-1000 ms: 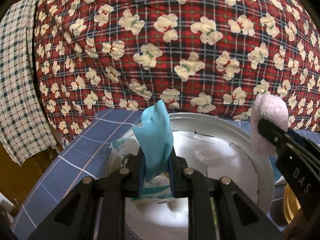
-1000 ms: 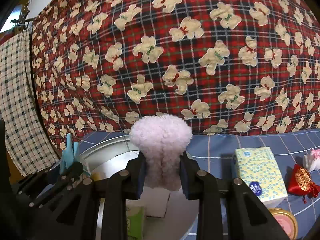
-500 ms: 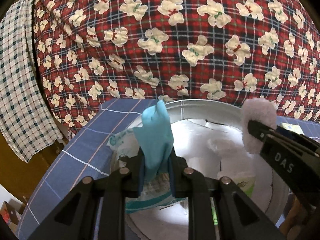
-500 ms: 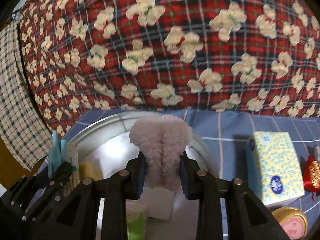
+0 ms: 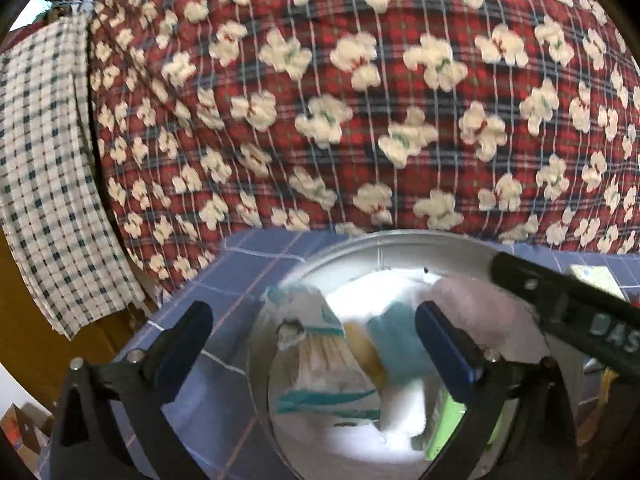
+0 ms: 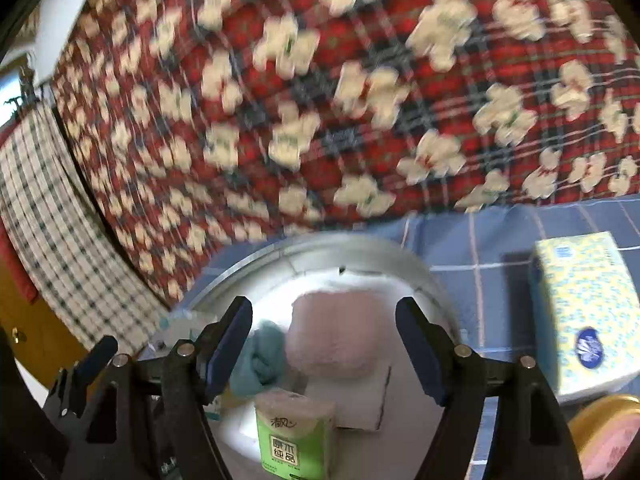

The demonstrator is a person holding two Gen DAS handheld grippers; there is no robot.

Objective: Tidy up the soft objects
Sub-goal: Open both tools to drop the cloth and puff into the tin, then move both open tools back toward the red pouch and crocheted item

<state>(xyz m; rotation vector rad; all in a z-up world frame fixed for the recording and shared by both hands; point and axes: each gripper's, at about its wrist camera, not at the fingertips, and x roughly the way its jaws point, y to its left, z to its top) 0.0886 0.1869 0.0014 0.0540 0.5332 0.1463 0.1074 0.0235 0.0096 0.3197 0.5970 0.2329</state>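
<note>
The left gripper (image 5: 316,334) hangs over the round metal basin (image 5: 400,240) with its blue-padded fingers (image 5: 184,336) spread wide and nothing between them; the right gripper (image 6: 324,340) stands the same way over the same basin, jaws apart and bare. Between the right gripper's fingers, down inside the basin, lies the pink fluffy cloth (image 6: 332,336) — a rounded bundle whose long axis, so far as the blur allows, runs across the view from left to right. Touching its left side is the teal cloth (image 6: 258,354), crumpled into a lump with no clear direction; from the left wrist it shows as a blurred teal patch (image 5: 398,340) beside the pink one (image 5: 476,308). Nearer the camera a green tissue pack (image 6: 294,436) stands upright in the basin, and a teal-striped packet (image 5: 320,364) lies at the left. The basin rests on a blue checked tablecloth (image 6: 492,280), with a yellow tissue box (image 6: 584,312) to its right — well apart from the cloths. Red plaid bear-print fabric (image 5: 360,100) fills the background.
</note>
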